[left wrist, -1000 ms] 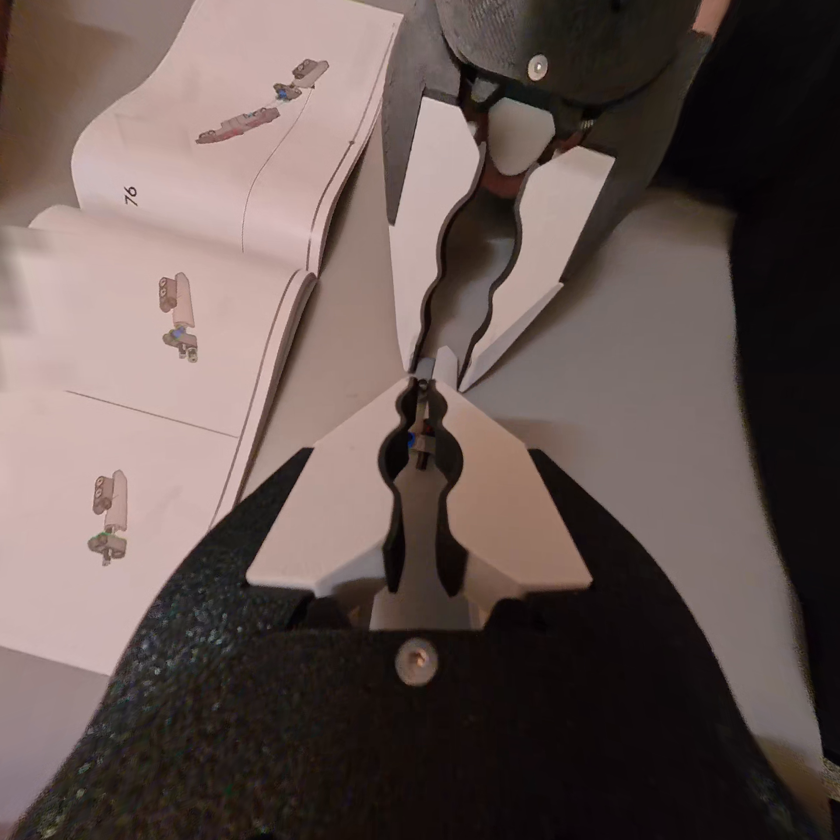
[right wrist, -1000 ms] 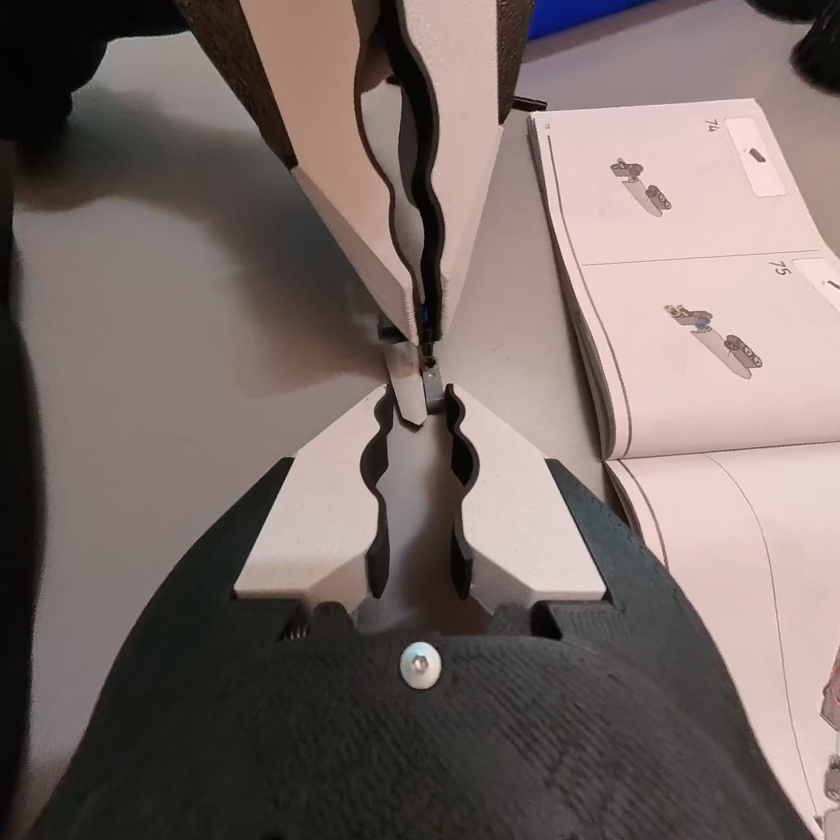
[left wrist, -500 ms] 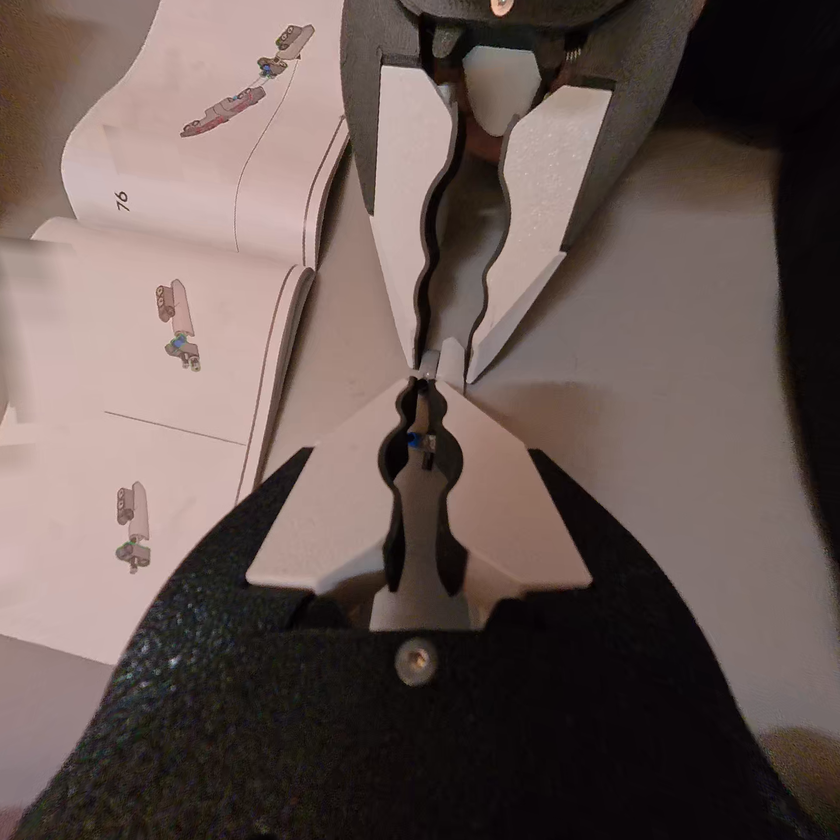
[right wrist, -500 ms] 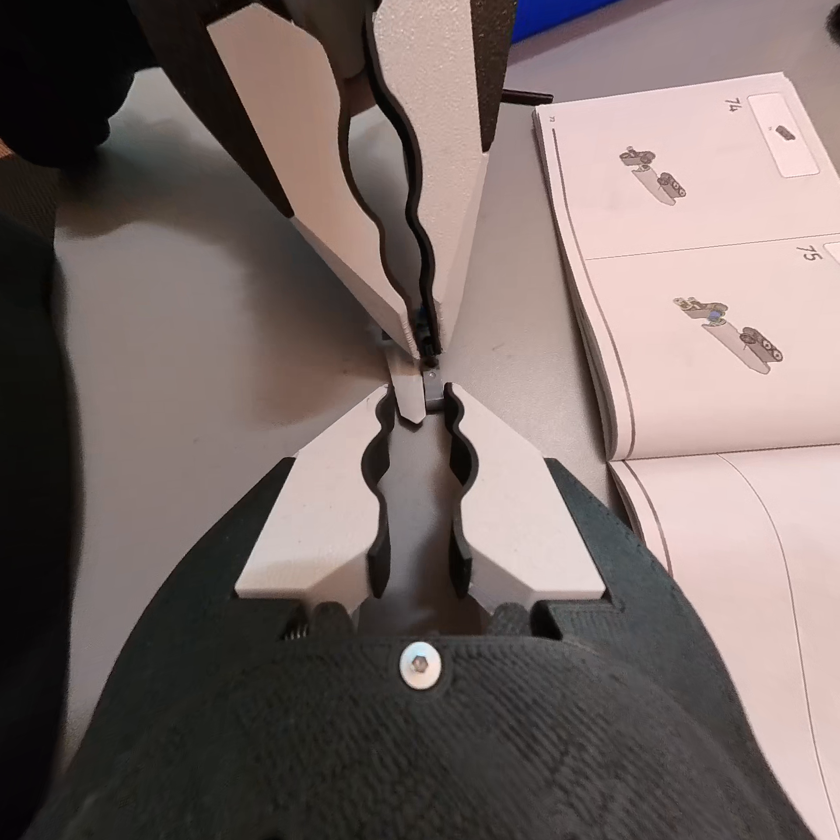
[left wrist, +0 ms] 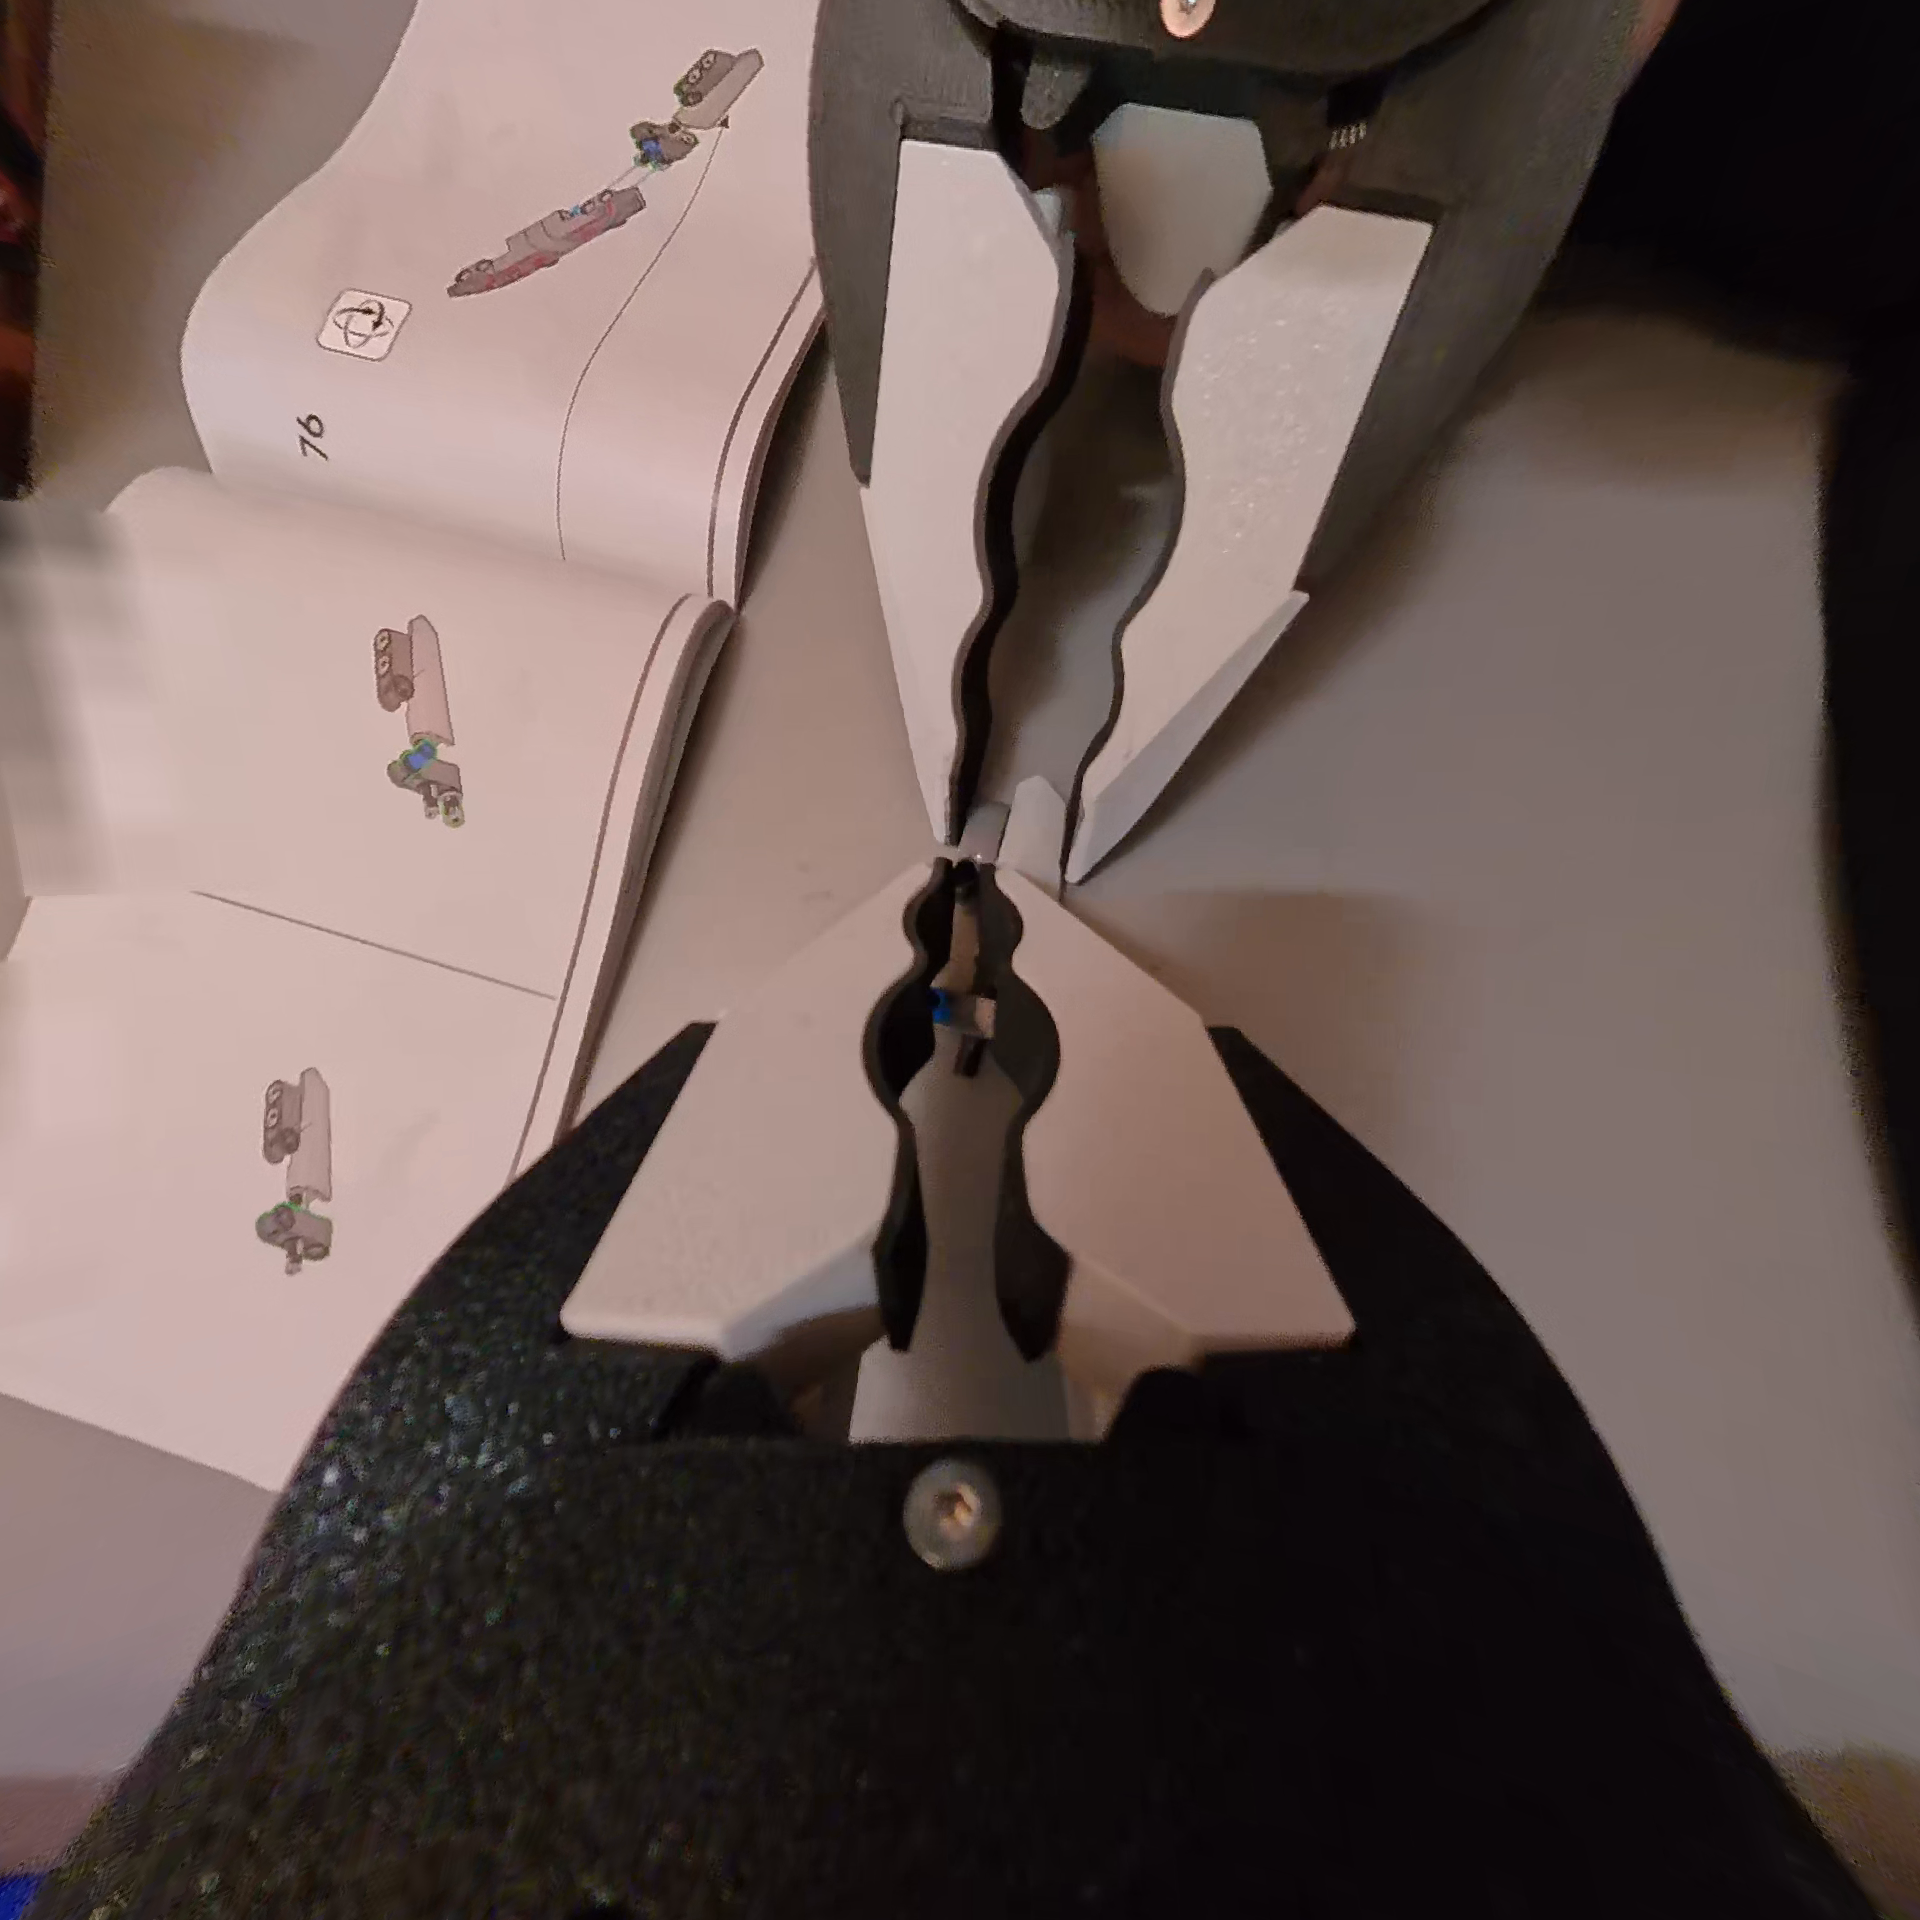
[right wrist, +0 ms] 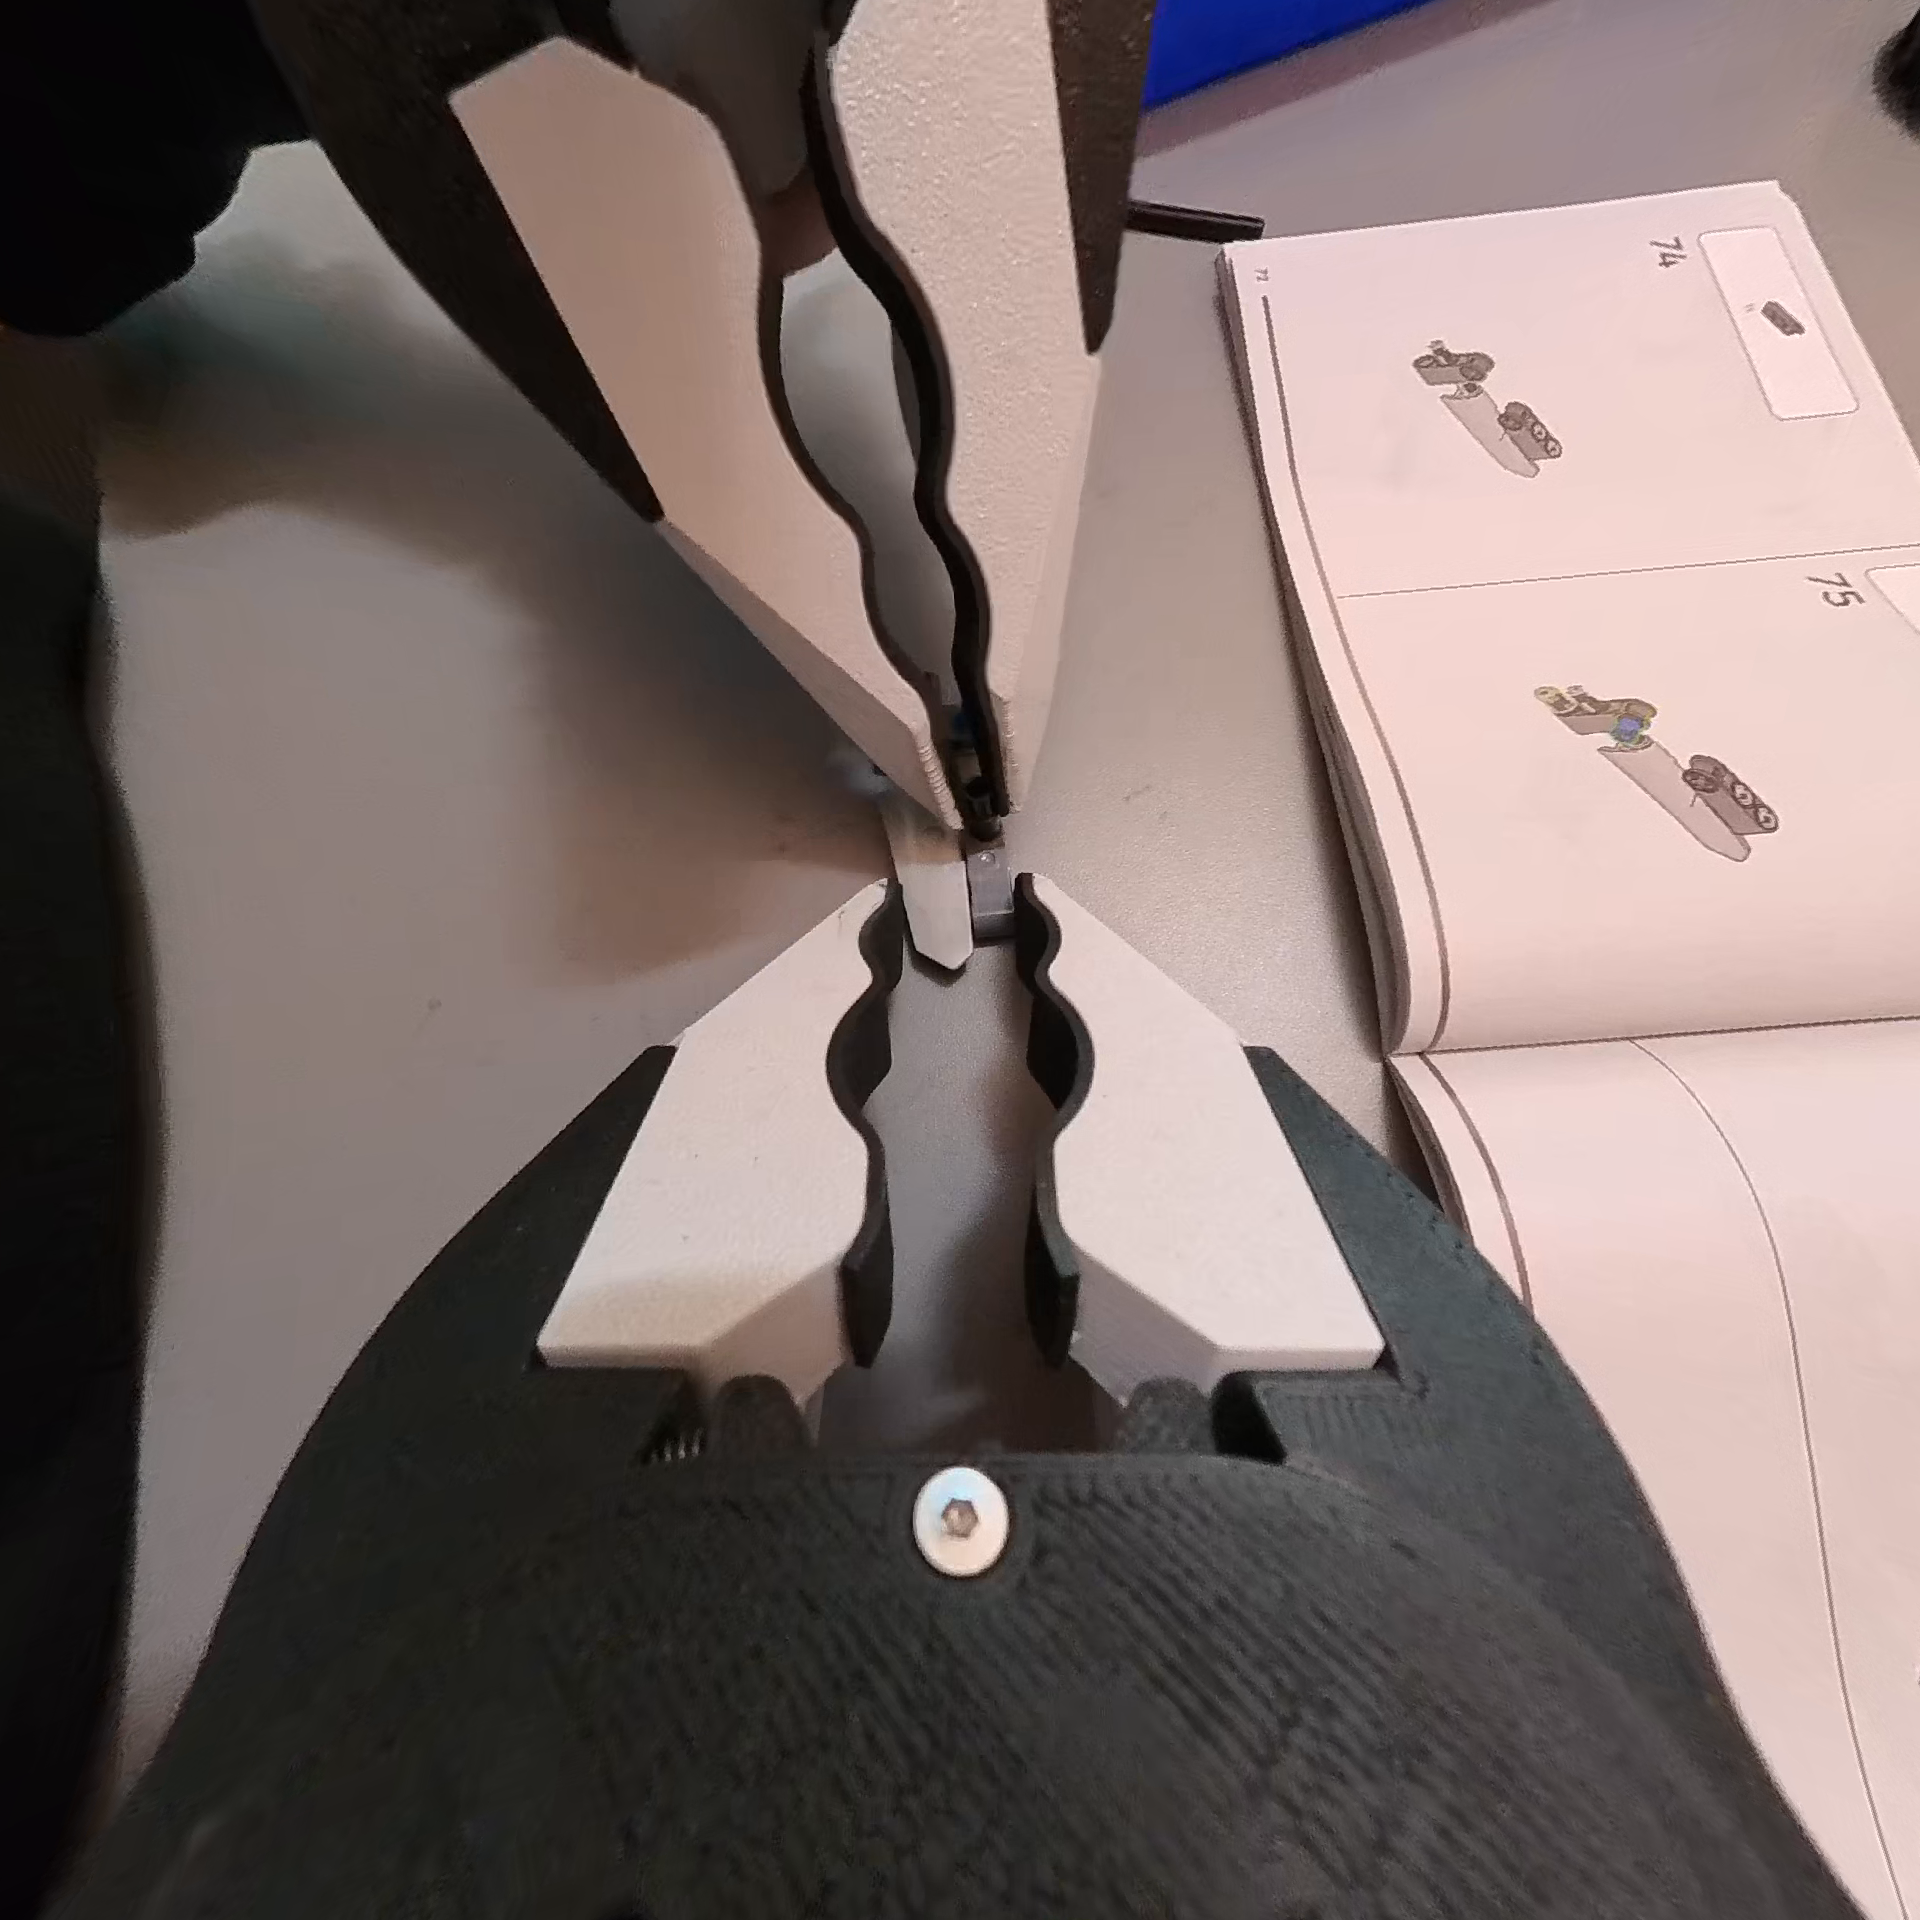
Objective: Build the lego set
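Observation:
My left gripper is shut on a small thin lego part with a blue pin and a black pin. It shows between the pads. My right gripper is shut on a light grey lego panel with a darker grey block beside it. The two grippers meet tip to tip just above the grey table. In the left wrist view the right gripper comes from the top, holding the grey piece. In the right wrist view the left gripper comes from the top, its black pin touching the darker block.
An open instruction booklet lies on the table, left of the grippers in the left wrist view and right of them in the right wrist view. A blue object and a small black part lie behind it. Dark clothing borders the table. My two grippers' fingertips are within a few centimetres of each other.
Both grippers stay shut and tip to tip. The right gripper has drawn nearer and more upright in the left wrist view; the left part's pin now presses closer onto the grey block.

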{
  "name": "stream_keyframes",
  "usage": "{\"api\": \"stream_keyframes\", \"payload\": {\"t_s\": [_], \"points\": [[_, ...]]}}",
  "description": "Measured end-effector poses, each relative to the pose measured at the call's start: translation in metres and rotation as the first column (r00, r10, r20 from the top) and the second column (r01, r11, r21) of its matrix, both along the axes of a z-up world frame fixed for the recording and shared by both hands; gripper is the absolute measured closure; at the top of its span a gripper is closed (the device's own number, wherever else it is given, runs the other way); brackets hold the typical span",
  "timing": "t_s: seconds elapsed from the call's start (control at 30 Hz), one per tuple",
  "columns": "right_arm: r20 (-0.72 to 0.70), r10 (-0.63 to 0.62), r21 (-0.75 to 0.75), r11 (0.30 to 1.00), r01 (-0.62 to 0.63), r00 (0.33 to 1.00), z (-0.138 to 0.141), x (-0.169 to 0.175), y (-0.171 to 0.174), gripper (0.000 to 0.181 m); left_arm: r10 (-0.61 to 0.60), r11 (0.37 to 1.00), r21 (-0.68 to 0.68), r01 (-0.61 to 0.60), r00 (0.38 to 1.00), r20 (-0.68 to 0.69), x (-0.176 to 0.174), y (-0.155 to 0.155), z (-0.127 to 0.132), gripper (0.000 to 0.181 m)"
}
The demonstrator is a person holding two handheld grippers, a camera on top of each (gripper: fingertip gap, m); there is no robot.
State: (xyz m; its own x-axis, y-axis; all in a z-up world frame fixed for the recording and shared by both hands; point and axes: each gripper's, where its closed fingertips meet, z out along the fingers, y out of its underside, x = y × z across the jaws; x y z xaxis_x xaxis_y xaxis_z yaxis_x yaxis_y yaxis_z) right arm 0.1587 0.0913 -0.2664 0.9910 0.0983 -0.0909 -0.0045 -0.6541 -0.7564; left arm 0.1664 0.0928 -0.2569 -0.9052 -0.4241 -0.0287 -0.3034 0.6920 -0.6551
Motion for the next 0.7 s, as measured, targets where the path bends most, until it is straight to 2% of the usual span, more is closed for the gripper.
{"api": "stream_keyframes", "payload": {"t_s": [0.2, 0.37, 0.5, 0.6, 0.63, 0.7], "points": [[0.0, 0.0, 0.0, 1.0, 0.0, 1.0, 0.0, 0.0, 0.0, 0.162, 0.048, 0.999, 0.001, -0.048, 0.999, 0.007, 0.0006, 0.0002, -0.0002, 0.18], [0.004, 0.0, 0.0, 1.0, 0.0, 1.0, 0.0, -0.0001, -0.0001, 0.162, 0.031, 0.996, 0.083, -0.036, 0.998, 0.053, 0.0005, 0.0005, -0.0005, 0.179], [0.013, 0.001, 0.001, 1.0, -0.001, 1.0, 0.0, -0.0002, -0.0001, 0.162, 0.096, 0.994, -0.054, -0.098, 0.994, -0.046, 0.0019, -0.0005, -0.0004, 0.18], [0.011, 0.001, 0.0, 1.0, -0.001, 1.0, 0.0, -0.0003, -0.0001, 0.162, 0.061, 0.997, 0.053, -0.062, 0.998, 0.021, 0.0014, -0.0003, -0.0006, 0.18], [0.007, 0.001, 0.0, 1.0, -0.001, 1.0, 0.0001, -0.0002, -0.0001, 0.162, 0.054, 0.997, 0.058, -0.055, 0.998, 0.017, 0.0016, -0.0002, -0.0005, 0.18], [0.001, 0.001, 0.001, 1.0, -0.001, 1.0, 0.0002, -0.0003, 0.0, 0.162, 0.07, 0.997, -0.014, -0.071, 0.997, -0.027, 0.0016, 0.0001, -0.0006, 0.18]]}}
